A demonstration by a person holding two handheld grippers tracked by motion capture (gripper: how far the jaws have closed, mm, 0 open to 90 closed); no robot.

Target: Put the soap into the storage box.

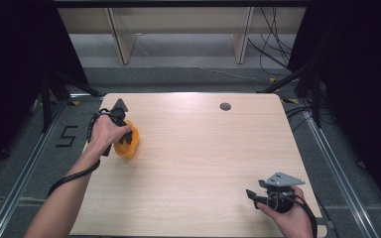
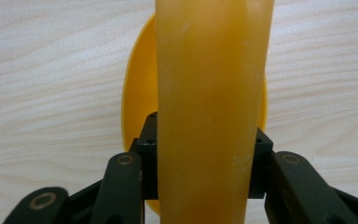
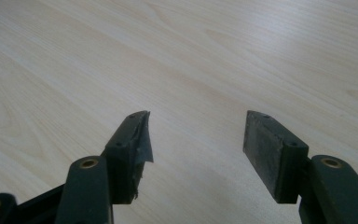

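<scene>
A pale wood-grain counter (image 1: 198, 148) carries a glossy orange plastic bowl (image 1: 129, 141) near its left edge, tipped up on its side. The left tool (image 2: 205, 154) has its black jaws closed on the bowl's smooth, translucent rim. Toward the counter's near right corner, the right tool (image 3: 198, 140) hangs with jaws spread wide, gripping nothing, one worn pad (image 3: 142, 135) looking ragged.

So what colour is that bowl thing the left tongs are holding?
Orange-yellow. The bowl shows best in the left gripper view.
</scene>
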